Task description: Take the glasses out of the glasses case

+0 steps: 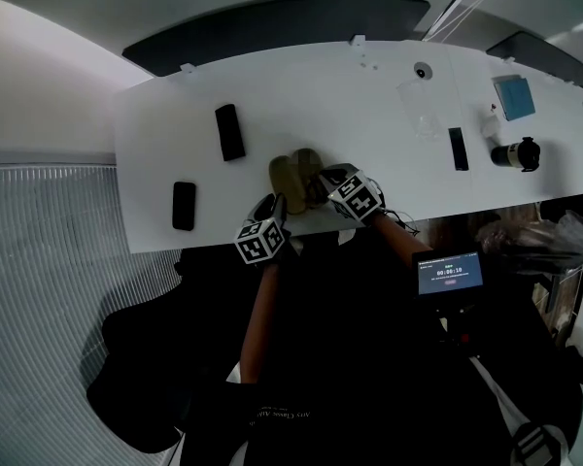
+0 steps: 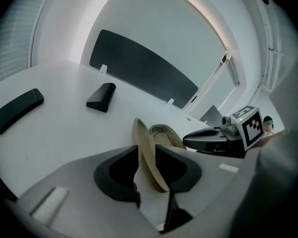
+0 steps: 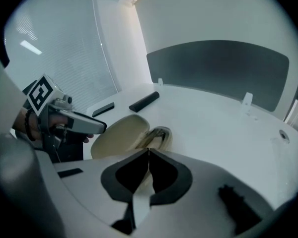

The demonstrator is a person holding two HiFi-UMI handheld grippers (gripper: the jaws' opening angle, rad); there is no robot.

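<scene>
On the white table [image 1: 369, 115], close to its near edge, the tan glasses case [image 1: 296, 176] lies open. The left hand-held gripper [image 2: 147, 152] comes at it from about 7 o'clock and is pinching the raised lid [image 2: 141, 133], which stands edge-on between its two dark pads. The right hand-held gripper [image 3: 148, 152] reaches in from about 4 o'clock. Its jaws are pressed together, with their tips at the rim of the lower shell [image 3: 161, 135]; whether they nip that rim cannot be told. A dark frame that looks like the glasses [image 3: 158, 133] shows inside that shell, still in the case. At roughly 10 o'clock from the case lies a black oblong block [image 1: 229, 131], and at about 8 o'clock, nearer the table's left end, a second flat black piece [image 1: 183, 205]; both sit well apart from the case.
</scene>
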